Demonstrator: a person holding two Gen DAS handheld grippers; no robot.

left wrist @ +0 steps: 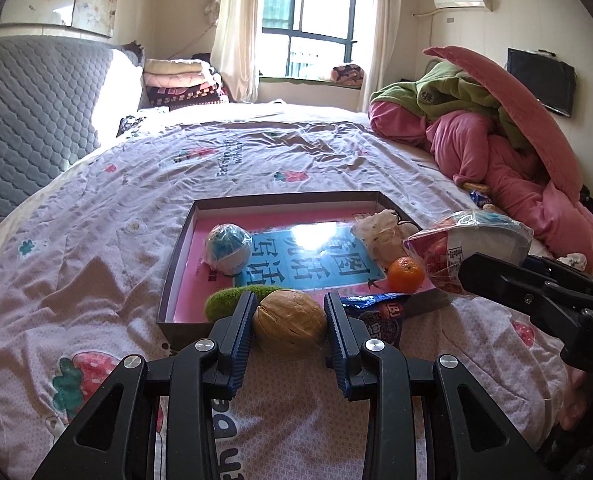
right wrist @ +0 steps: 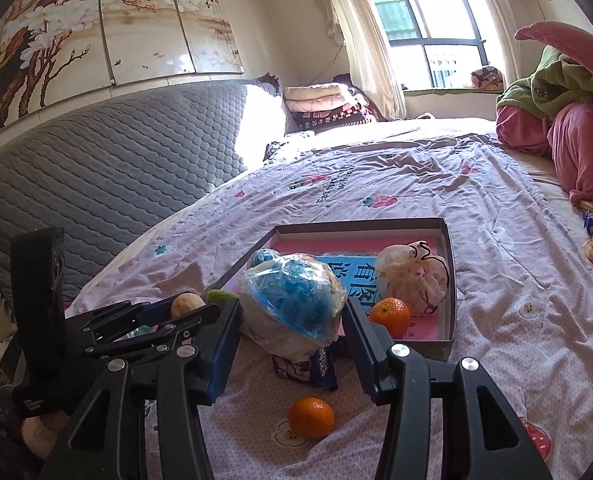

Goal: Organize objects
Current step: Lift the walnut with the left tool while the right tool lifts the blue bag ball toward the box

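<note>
Sunlit and wide, a bed covered by a wrinkled lilac quilt printed with strawberries (left wrist: 136,208) is seen running back to a window, bounded on one side by a grey quilted headboard (right wrist: 108,176) and on the other by a heap of pink and green bedding (left wrist: 496,140); much bare quilt is left open beyond and beside the work area. A shallow rectangular cardboard box with a pink and blue printed floor (left wrist: 176,264) is set near the front edge of the bed, its low walls upright. Inside it are seen a round blue-and-white ball wrapped in clear film (left wrist: 227,247), a crumpled translucent plastic bag (left wrist: 378,236), a smooth orange mandarin (left wrist: 405,275) in the near corner, and a fuzzy green oblong piece (left wrist: 232,300) by the near wall. A tan, ridged walnut (left wrist: 290,322) is clamped between the ribbed pads of the left gripper (left wrist: 289,320), at the box's near wall. A crinkly film-wrapped bowl-shaped pack with blue contents (right wrist: 292,300) is gripped by the right gripper (right wrist: 292,312) and held above the box's near edge. Below it, on the quilt outside the box, a dark blue glossy snack packet (right wrist: 312,366) is lying, and a second orange mandarin (right wrist: 311,417) is resting nearer, apart from the packet.
</note>
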